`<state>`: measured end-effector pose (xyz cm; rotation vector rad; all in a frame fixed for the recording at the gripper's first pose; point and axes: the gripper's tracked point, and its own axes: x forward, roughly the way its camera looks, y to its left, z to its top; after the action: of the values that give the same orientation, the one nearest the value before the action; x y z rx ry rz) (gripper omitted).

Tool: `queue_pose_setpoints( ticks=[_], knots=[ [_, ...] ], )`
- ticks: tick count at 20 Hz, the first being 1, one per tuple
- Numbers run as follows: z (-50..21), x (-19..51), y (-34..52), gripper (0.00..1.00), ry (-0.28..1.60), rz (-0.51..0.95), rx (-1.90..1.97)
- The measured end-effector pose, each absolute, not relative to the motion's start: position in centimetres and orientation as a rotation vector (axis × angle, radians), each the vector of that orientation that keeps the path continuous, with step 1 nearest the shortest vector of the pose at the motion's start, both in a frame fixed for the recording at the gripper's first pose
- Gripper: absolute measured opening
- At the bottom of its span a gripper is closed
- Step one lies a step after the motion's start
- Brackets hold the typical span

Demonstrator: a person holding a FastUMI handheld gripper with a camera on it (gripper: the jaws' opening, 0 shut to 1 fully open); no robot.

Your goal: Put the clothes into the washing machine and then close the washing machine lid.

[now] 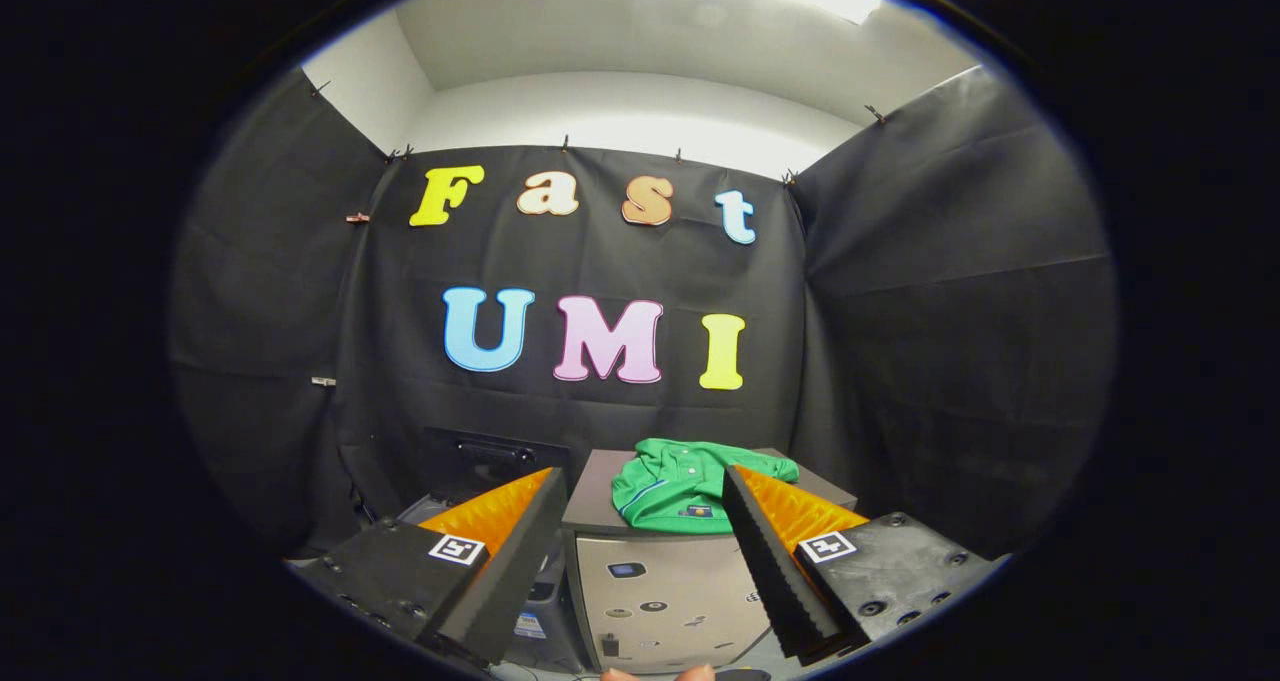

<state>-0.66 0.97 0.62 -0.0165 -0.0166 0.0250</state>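
Gripper view looks forward along the two fingers into a booth hung with black cloth walls (300, 291), with a white wall and ceiling above them.

Farthest left, low against the cloth, sits a dark grey washing machine (455, 506), mostly hidden behind the left finger (505, 551); its raised black lid (495, 456) stands upright behind it against the cloth, with a dark handle across its face. Whether anything lies inside the drum cannot be told from here.

Just beside it, to the right, stands a pale grey boxy cabinet (660, 591) with a flat dark brown top and small stickers scattered on its front panel. It shows in the gap between the fingers.

On that top lies the crumpled green polo shirt with white trim on the collar (670, 486), a small dark badge on its chest. It rests beyond the fingertips, reaching from about the middle of the top to its right part, and its right side is hidden behind the right finger (765, 551).

The gripper (640, 481) is spread wide, its fingers well apart and holding nothing; neither one touches the shirt.

At the bottom, below the cabinet, the tips of a person's fingers (660, 673) peek in.
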Motion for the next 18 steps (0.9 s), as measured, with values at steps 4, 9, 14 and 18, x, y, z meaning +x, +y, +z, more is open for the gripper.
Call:
queue_pose_setpoints(
  ticks=[4, 9, 14, 18],
  knots=[
    [0.7, -0.6, 0.8, 0.98, -0.015, 0.018, -0.018],
    [0.3, -0.1, 0.9, 0.98, -0.004, 0.021, -0.011],
    [-0.1, 1.6, 0.1, 0.98, 0.016, 0.005, -0.002],
    [-0.2, 4.5, -0.7, 0.98, 0.044, 0.001, -0.019]
  ],
)
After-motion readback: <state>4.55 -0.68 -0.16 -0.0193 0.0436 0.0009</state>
